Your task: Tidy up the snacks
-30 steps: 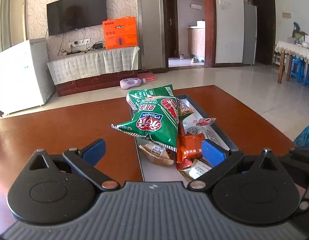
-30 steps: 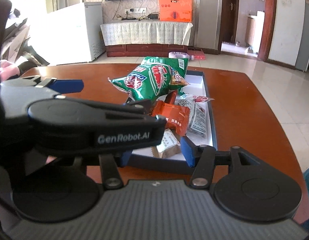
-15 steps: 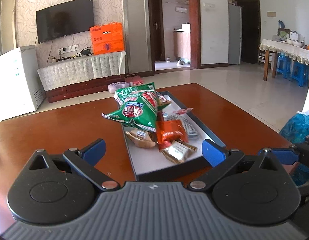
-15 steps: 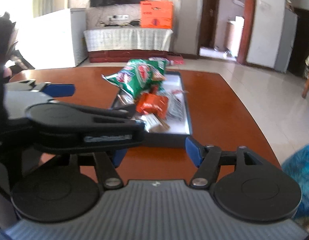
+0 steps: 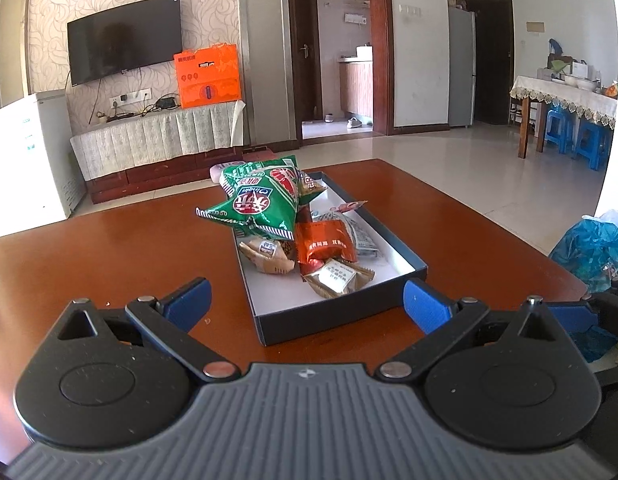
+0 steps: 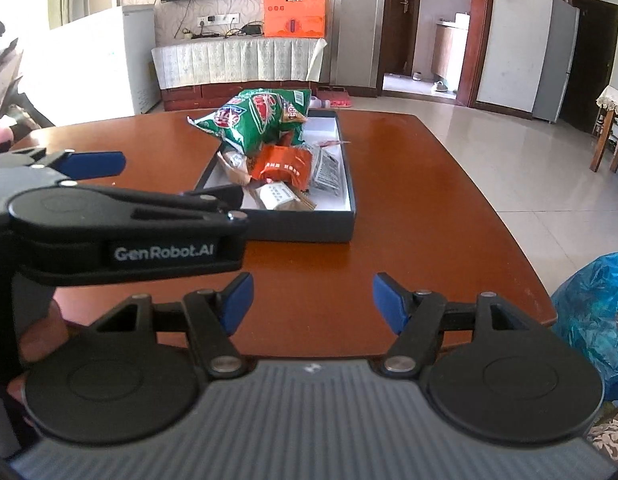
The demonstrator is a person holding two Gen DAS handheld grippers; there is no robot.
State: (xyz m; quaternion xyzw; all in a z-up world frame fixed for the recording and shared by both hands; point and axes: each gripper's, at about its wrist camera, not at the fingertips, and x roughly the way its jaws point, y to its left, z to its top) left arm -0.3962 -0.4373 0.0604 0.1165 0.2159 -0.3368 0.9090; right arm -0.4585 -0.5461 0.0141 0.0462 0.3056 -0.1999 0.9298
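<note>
A dark shallow box (image 5: 341, 322) with a white inside stands on the brown table (image 5: 109, 256). It holds a green chip bag (image 5: 261, 200), an orange packet (image 5: 325, 240), tan wrapped snacks (image 5: 337, 278) and grey sachets. The box (image 6: 309, 230), the green bag (image 6: 253, 122) and the orange packet (image 6: 283, 164) also show in the right wrist view. My left gripper (image 5: 305, 306) is open and empty, just short of the box's near end. My right gripper (image 6: 311, 304) is open and empty, further back over the table. The left gripper's body (image 6: 121, 236) crosses the right wrist view.
A blue plastic bag (image 5: 589, 248) lies off the table's right edge and also shows in the right wrist view (image 6: 593, 320). A white freezer (image 5: 25, 160) and a TV bench (image 5: 157, 140) stand behind. A dining table with blue stools (image 5: 565, 120) is far right.
Both grippers have drawn back from the box, so the box and snacks sit farther off. Both stay open and empty. The snacks have not moved.
</note>
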